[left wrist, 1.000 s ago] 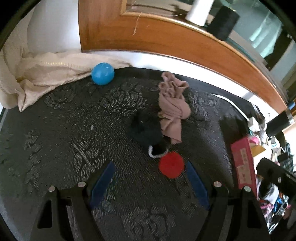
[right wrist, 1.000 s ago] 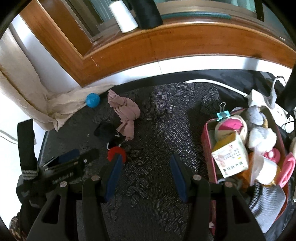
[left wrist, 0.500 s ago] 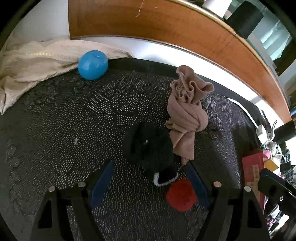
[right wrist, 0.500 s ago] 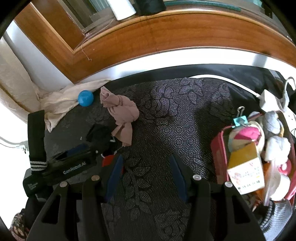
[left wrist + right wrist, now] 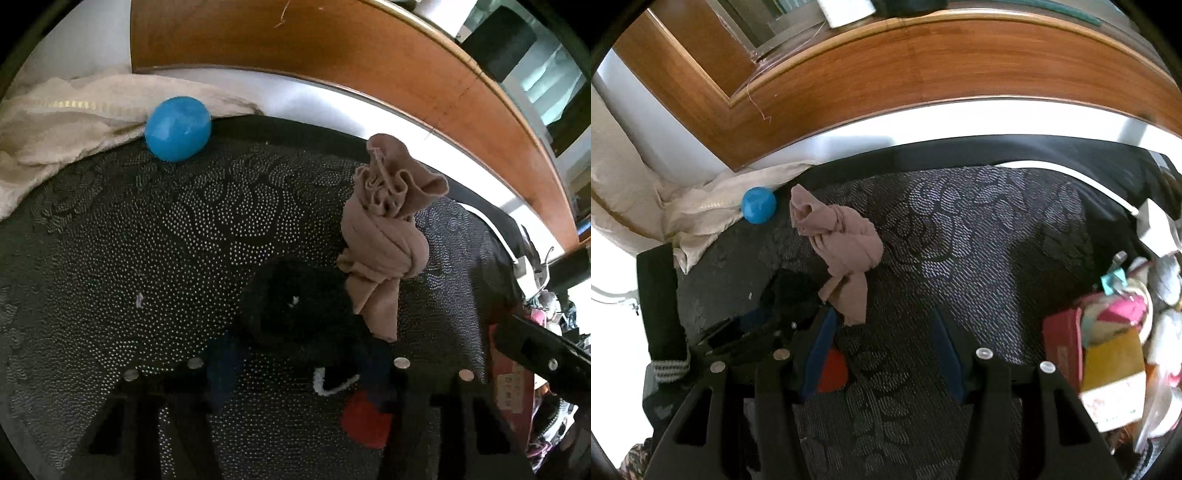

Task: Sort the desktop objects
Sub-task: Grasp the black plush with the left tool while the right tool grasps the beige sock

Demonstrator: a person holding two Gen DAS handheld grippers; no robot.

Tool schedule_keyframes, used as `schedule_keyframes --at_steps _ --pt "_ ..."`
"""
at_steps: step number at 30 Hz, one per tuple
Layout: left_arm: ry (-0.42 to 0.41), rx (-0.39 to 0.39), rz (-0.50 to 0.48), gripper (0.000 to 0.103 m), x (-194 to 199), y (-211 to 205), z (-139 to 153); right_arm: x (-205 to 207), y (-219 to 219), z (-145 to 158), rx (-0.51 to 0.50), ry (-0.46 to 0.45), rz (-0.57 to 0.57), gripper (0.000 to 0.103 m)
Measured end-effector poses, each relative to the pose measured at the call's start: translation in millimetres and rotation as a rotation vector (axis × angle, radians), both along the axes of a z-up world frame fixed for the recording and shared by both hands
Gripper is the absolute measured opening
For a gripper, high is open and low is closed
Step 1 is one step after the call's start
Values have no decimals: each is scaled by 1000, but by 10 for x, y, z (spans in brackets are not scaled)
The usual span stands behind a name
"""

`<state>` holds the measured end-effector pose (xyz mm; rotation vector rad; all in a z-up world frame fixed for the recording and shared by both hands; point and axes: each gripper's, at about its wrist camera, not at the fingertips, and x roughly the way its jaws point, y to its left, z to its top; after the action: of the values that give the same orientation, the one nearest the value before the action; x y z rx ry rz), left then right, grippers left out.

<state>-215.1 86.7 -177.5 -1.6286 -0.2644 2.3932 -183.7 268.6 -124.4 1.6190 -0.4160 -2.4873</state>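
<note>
A black fuzzy sock [image 5: 295,310] with a white trim and a red pompom [image 5: 364,421] lies on the dark patterned mat [image 5: 155,229]. My left gripper [image 5: 299,369] is open and low over the mat. Its blue fingers [image 5: 221,369] stand either side of the sock's near end. A knotted tan stocking [image 5: 384,240] touches the sock's right side. Farther back left, a blue ball [image 5: 177,133] rests against the cream cloth. My right gripper [image 5: 882,350] is open over bare mat with nothing between its fingers. Ahead to its left lie the tan stocking [image 5: 846,243], black sock [image 5: 790,291] and red pompom [image 5: 833,371].
A cream cloth [image 5: 701,210] is bunched at the back left under a wooden window frame [image 5: 923,70]. A red basket [image 5: 1067,347] holding several items, among them a yellow box [image 5: 1115,369], stands at the right. A white cable and plug block [image 5: 1156,229] lie behind it.
My left gripper has moved forward and down until its fingers straddle the black sock; the red pompom now sits by its right finger. The right gripper has edged forward and stays open.
</note>
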Motion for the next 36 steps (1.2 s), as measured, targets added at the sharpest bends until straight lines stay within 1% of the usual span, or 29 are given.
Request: schedule_keyframes --at_steps 3,7,11,16,17,19,29,32,36 --pt "0 -2 6 54 12 -19 6 -129 -70 -33 4 4 15 57" --pt "37 -60 16 54 50 -60 81 -327 -158 -102 0 -1 24 57" --pt "61 -81 31 54 81 -141 148 -522 -289 -161 1 -5 49 57" --pt "76 -110 56 54 99 -285 192 -721 -436 -308 35 -25 68 57" --pt "76 -113 61 54 99 -319 198 -750 -453 -345 48 -28 65 59" --pt "78 -120 72 54 103 -453 229 -791 -456 -387 45 -33 63 61" --pt "85 -118 73 54 160 -487 297 -859 -521 -453 73 -51 91 62" --pt "89 -119 74 54 167 -465 337 -844 -528 -457 75 -58 94 61" --pt "91 -122 84 54 242 -448 397 -759 -499 -349 90 -53 83 59"
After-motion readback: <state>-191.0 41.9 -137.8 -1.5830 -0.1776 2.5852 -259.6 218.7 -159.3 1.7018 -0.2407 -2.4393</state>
